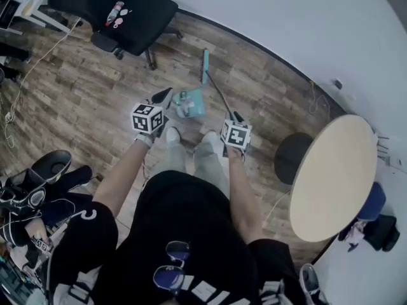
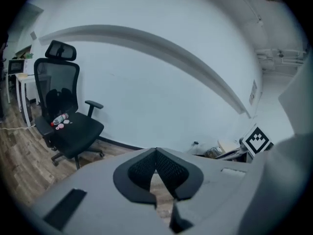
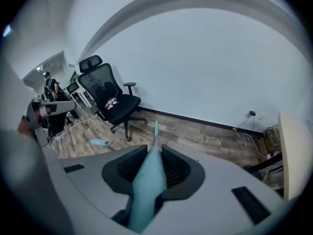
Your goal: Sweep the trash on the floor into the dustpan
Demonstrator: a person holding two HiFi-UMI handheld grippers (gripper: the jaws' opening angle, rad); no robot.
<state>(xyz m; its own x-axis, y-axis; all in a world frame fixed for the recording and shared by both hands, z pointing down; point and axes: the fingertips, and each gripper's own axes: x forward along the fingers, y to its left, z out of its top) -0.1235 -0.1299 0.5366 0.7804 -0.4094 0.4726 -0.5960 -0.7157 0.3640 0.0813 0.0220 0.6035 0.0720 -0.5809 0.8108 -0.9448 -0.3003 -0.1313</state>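
Note:
A teal dustpan (image 1: pixel 192 101) with pale trash in it lies on the wood floor just ahead of my feet; it shows as a teal edge (image 3: pixel 100 142) in the right gripper view. My right gripper (image 1: pixel 236 115) (image 3: pixel 155 153) is shut on the teal grip of the broom handle (image 3: pixel 146 185). The dark shaft runs forward to the teal broom head (image 1: pixel 205 65) (image 3: pixel 156 129) on the floor. My left gripper (image 1: pixel 166 94) (image 2: pixel 156 152) hovers just left of the dustpan, its jaws shut tip to tip, with nothing visible between them.
A black office chair (image 1: pixel 127 14) (image 2: pixel 66 124) (image 3: pixel 112 104) with a bottle on its seat stands ahead on the left. To my right are a round tan table (image 1: pixel 334 176) and a black stool (image 1: pixel 291 157). Shoes and cables (image 1: pixel 38 183) crowd my left. The white wall (image 1: pixel 286 18) is close ahead.

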